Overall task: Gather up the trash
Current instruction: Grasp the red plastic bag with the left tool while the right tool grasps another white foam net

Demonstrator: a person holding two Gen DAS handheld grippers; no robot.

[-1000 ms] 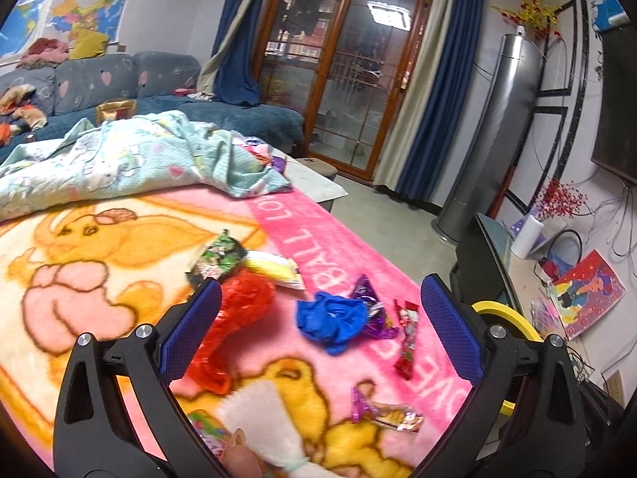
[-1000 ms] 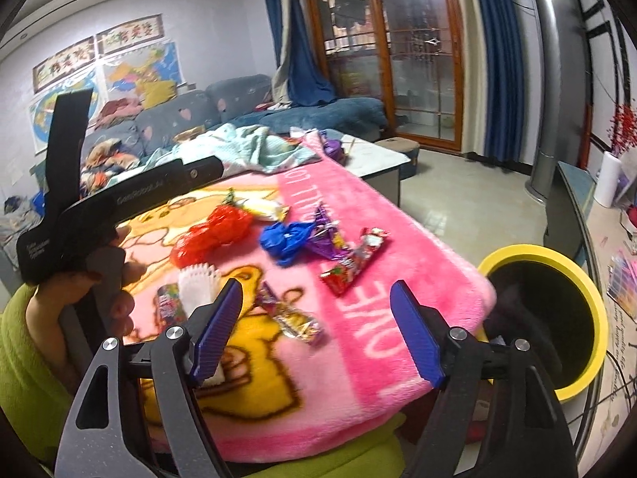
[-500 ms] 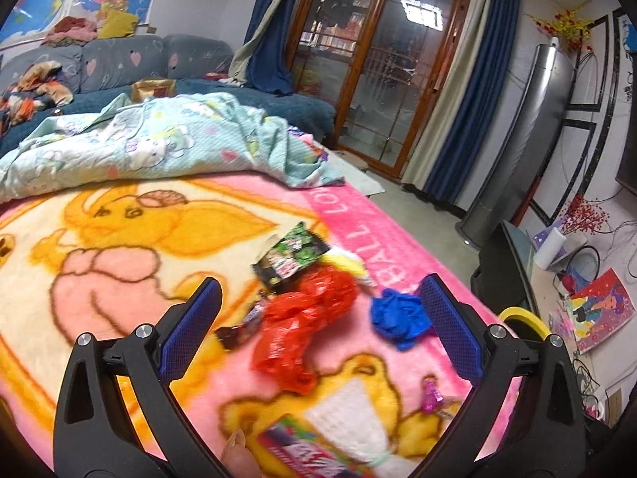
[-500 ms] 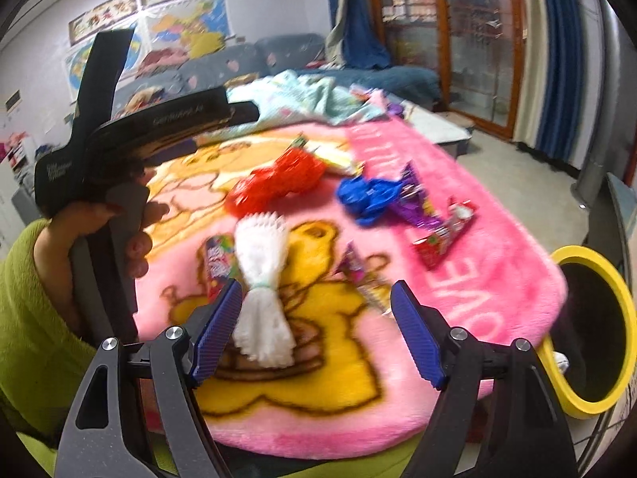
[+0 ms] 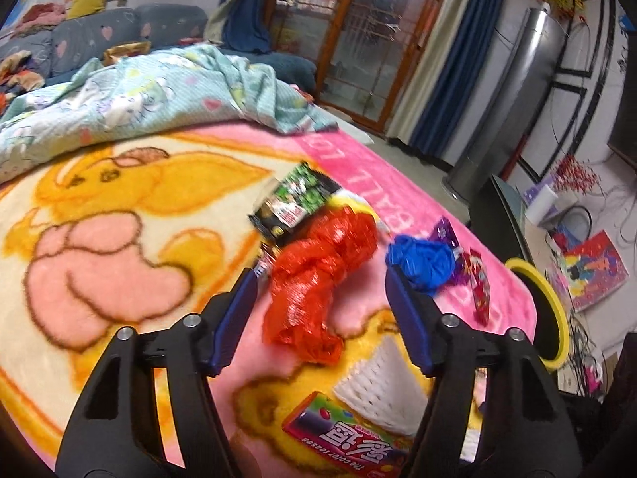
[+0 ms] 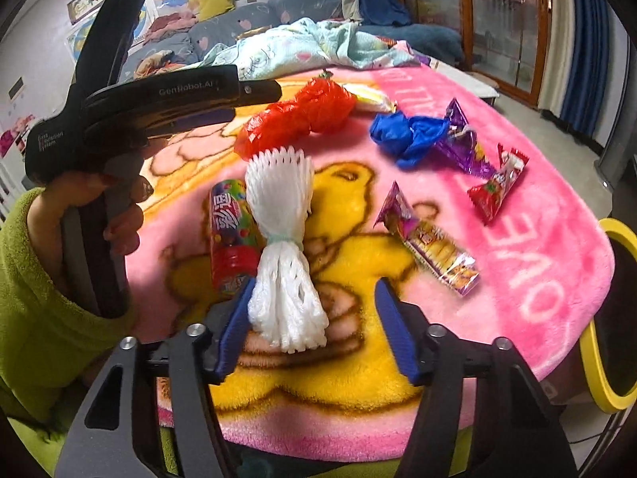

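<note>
Trash lies scattered on a pink and yellow blanket (image 6: pixel 549 279). My left gripper (image 5: pixel 320 290) is open, its fingers on either side of a crumpled red plastic bag (image 5: pixel 318 271), a little above it. My right gripper (image 6: pixel 312 306) is open around the near end of a white foam fruit net (image 6: pixel 282 239). A candy tube (image 6: pixel 231 235) lies left of the net. A blue bag (image 6: pixel 406 135), purple wrappers (image 6: pixel 462 139) and a red wrapper (image 6: pixel 497 185) lie to the right. A green and black packet (image 5: pixel 294 203) lies beyond the red bag.
A yellow-rimmed bin (image 6: pixel 613 318) stands off the blanket's right edge; it also shows in the left wrist view (image 5: pixel 553 318). A crumpled light blue quilt (image 5: pixel 139 91) covers the far side. A striped snack wrapper (image 6: pixel 430 243) lies right of the net.
My left gripper has moved left and down until the red bag sits between its fingers. My right gripper has moved left and forward onto the white foam net.
</note>
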